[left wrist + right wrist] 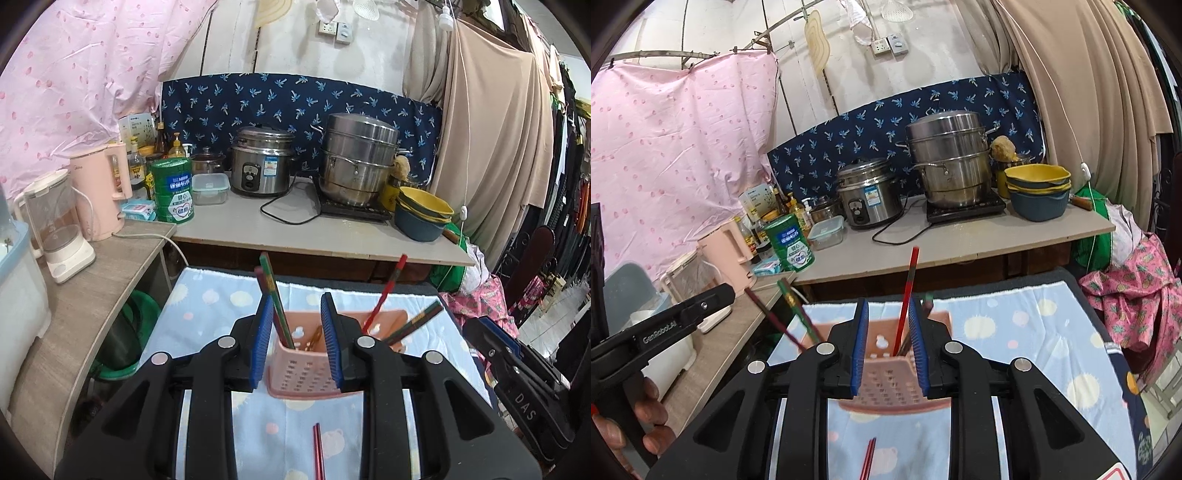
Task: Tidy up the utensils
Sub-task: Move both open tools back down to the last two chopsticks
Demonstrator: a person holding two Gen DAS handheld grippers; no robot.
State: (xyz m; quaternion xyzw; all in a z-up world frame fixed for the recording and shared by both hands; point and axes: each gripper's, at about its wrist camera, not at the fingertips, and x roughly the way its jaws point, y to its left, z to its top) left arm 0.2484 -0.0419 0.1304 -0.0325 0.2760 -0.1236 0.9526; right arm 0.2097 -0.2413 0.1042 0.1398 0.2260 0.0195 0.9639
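We are in a cramped home kitchen corner. On the far counter (332, 240) we see a rice cooker (260, 162), a steamer pot (356, 155) and stacked bowls (424, 214). Clothes (569, 147) hang at right.

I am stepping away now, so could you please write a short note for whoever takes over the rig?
Left claw: open, empty, facing the pink holder.
Right claw: open, a red chopstick standing loose between its jaws.
Done: several chopsticks stand in the holder.
Left: one red pair lies on the towel, nearer than the holder.
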